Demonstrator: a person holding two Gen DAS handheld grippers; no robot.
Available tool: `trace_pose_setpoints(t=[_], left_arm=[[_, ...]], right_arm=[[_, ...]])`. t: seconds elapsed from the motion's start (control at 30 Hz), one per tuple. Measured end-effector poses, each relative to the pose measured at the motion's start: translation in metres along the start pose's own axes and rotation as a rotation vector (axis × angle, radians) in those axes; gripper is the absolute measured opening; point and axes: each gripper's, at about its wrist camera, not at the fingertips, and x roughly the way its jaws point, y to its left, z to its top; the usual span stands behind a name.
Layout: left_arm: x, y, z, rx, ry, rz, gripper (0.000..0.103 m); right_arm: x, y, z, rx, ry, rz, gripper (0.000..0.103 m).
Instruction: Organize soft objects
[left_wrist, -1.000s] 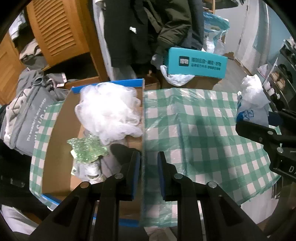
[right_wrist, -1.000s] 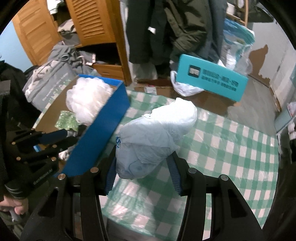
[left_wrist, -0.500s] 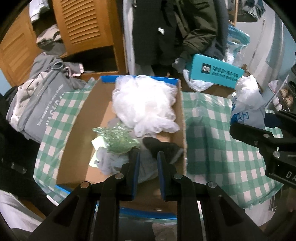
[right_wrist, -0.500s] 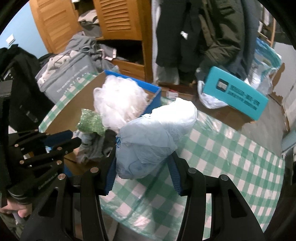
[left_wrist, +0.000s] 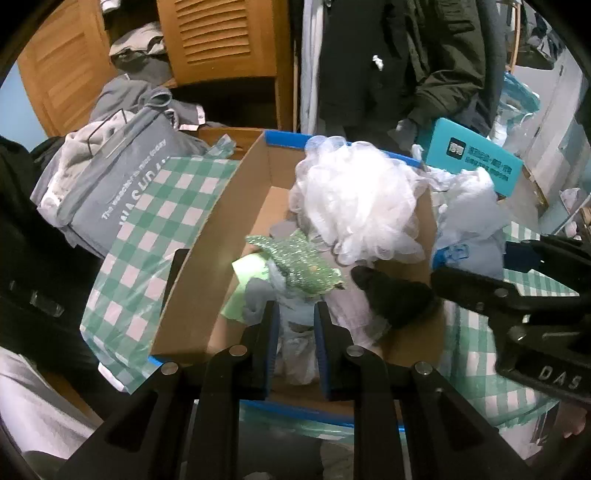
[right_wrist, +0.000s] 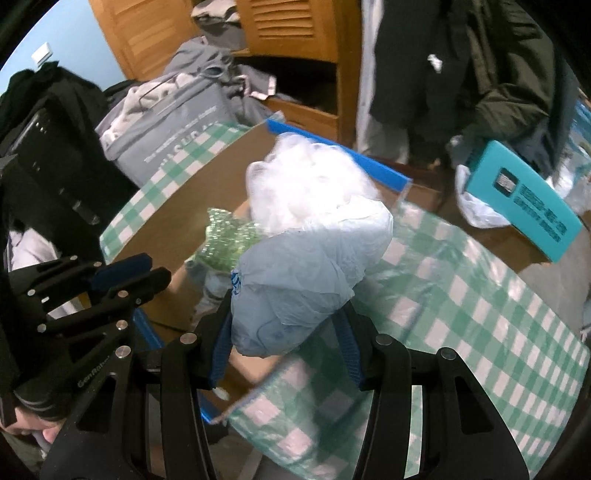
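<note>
A cardboard box with a blue rim (left_wrist: 207, 258) holds a white mesh puff (left_wrist: 354, 206), a green glittery piece (left_wrist: 295, 262), a black soft item (left_wrist: 391, 295) and pale cloths. My left gripper (left_wrist: 295, 310) hovers over the box's near side, its jaws a narrow gap apart with nothing between them. My right gripper (right_wrist: 288, 317) is shut on a crumpled pale blue plastic bag (right_wrist: 303, 273), carried above the box's right wall (right_wrist: 369, 162). In the left wrist view the bag (left_wrist: 469, 221) and right gripper (left_wrist: 476, 266) show just right of the puff.
A green checked tablecloth (right_wrist: 480, 295) covers the table under and around the box. A grey tote bag (left_wrist: 110, 184) stuffed with clothes stands at the left. A teal carton (left_wrist: 476, 162), a wooden louvred cabinet (left_wrist: 221, 40) and hanging dark coats (left_wrist: 406, 55) are behind.
Both grippers have travelled left across the table. The left one went from the box's right wall to over its contents. The right one brought the bag from the bare cloth to the box's right wall.
</note>
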Motion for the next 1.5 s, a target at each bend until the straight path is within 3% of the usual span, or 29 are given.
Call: trace_pose_setpoints(t=[0.13,0.3,0.4,0.47,0.77,1.1,1.27,1.5], left_arm=[[0.001,0.006,-0.001,-0.012,0.005,0.010,0.019],[-0.001,0.012,0.000,-0.034,0.007,0.019,0.020],[-0.004,0.014,0.001,-0.047,-0.007,0.023,0.033],[-0.006,0.012,0.001,-0.048,-0.020,0.041,0.045],[-0.018,-0.001,0.003,-0.015,-0.064,0.054,0.081],[-0.038,-0.029,0.001,0.045,-0.115,0.030,0.089],[-0.051,-0.047,0.000,0.084,-0.137,0.005,0.102],[-0.069,-0.066,0.001,0.087,-0.164,-0.035,0.102]], right_arm=[[0.010,0.012,0.005,-0.031,0.011,0.017,0.055],[0.010,0.011,0.009,-0.029,-0.004,0.018,0.072],[0.006,0.006,0.011,-0.009,-0.018,0.024,0.078],[0.002,0.001,0.012,-0.004,-0.024,0.012,0.078],[-0.024,-0.028,0.006,0.092,-0.062,-0.035,0.080],[-0.066,-0.047,-0.009,0.155,-0.122,-0.073,0.081],[-0.083,-0.056,-0.019,0.182,-0.135,-0.089,0.081],[-0.112,-0.072,-0.039,0.233,-0.169,-0.117,0.081]])
